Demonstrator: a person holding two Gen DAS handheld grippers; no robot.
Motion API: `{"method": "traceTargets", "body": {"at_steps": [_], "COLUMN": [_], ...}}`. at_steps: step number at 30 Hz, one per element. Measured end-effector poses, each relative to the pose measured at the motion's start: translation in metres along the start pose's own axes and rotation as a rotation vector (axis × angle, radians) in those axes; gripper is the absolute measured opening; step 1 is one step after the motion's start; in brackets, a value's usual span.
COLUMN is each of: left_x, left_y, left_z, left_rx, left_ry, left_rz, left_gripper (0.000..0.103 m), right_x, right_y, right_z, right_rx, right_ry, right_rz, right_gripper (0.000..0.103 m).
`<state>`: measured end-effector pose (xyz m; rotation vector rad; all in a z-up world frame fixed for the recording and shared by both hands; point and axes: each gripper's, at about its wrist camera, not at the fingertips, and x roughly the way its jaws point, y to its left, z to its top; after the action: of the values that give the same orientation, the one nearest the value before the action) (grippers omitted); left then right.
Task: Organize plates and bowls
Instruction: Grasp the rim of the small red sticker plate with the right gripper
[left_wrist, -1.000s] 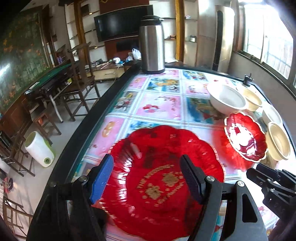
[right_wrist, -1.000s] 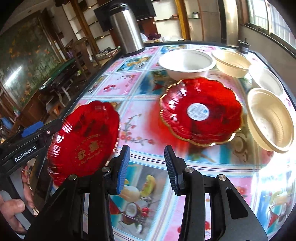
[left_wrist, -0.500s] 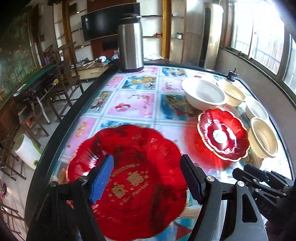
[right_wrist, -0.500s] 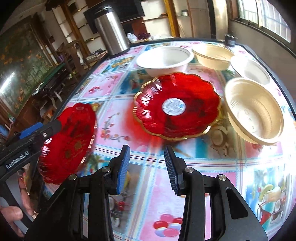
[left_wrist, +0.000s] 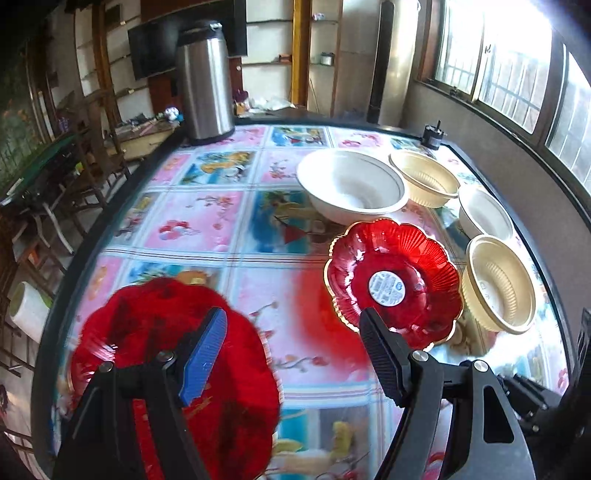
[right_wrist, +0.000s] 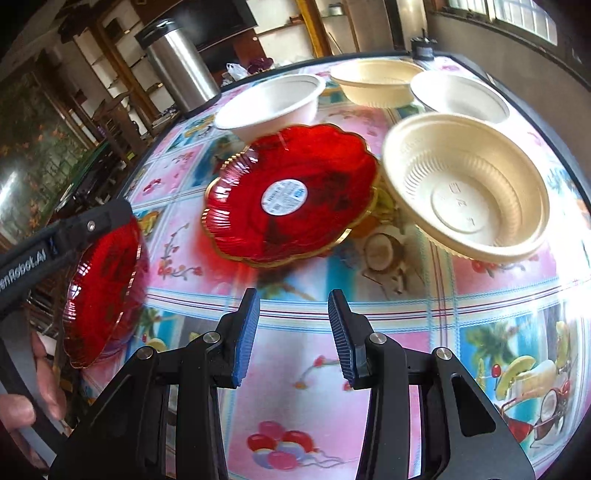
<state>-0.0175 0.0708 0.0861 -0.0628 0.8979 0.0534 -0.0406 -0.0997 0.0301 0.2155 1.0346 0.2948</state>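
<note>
Jaws of right gripper gape before gold-rimmed red plate.

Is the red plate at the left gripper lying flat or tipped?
Tipped. In the right wrist view the red plate stands nearly on edge beside the left gripper, its face turned sideways, above the table.

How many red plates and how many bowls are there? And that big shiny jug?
Red plates: 2, one at the left tongs, one on the table
Bowls: 4
Steel jug: 1
Total: 7
</note>
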Motion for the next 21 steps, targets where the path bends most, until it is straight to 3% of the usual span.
{"method": "traceTargets", "body": {"at_steps": [12,21], "left_x": [0.054,0.081], "left_y": [-0.020,-0.031], "left_z": [0.021,0.028], "left_rx": [0.007,0.024], "left_ry": [0.111,0.158], "left_rz": [0.009,0.014], "left_gripper": [0.074,0.074], "right_x": [0.020,0.029], "right_y": [-0.062,-0.056], "right_z": [0.033,0.054], "right_rx": [0.152,0.163], "right_ry": [0.028,0.013], "right_rz": [0.016,0.060], "right_gripper": [0.039,0.039]}}
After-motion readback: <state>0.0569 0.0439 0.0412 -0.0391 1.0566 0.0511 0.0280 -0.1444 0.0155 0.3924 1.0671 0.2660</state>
